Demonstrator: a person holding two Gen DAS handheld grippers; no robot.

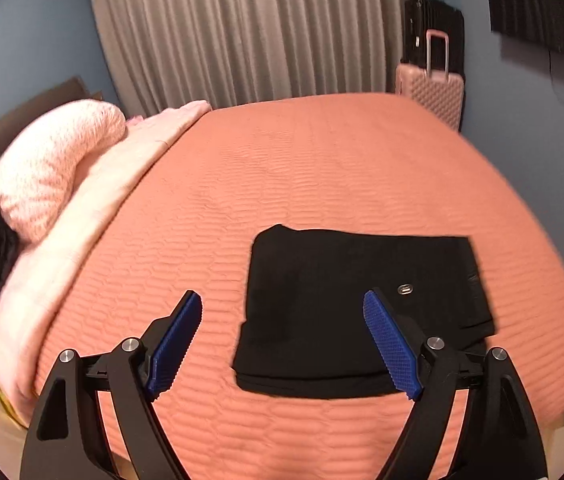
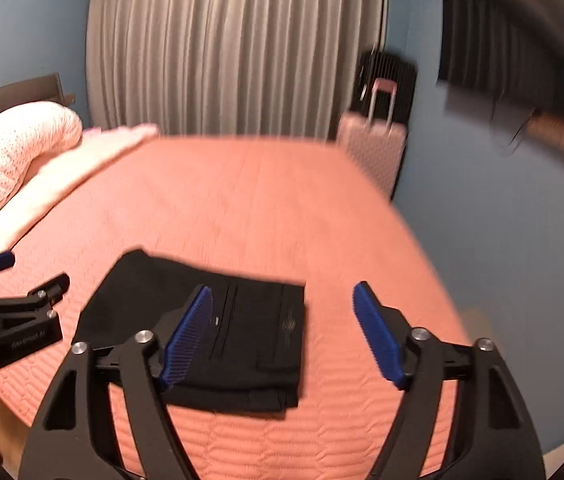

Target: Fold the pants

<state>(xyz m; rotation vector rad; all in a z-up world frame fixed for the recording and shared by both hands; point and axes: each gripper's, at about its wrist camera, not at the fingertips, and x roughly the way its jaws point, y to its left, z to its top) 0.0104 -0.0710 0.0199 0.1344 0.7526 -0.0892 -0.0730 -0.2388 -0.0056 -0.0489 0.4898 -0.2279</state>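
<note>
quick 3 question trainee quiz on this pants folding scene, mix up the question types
1. True or false: the black pants lie unfolded, with both legs stretched out across the bed.
2. Multiple choice: the left gripper and right gripper are A) both open with nothing between the pads, B) both shut on the pants, C) one open and one shut.
3. Fill in: by the curtain stands a pink ____.

Key: 1 false; 2 A; 3 suitcase.
</note>
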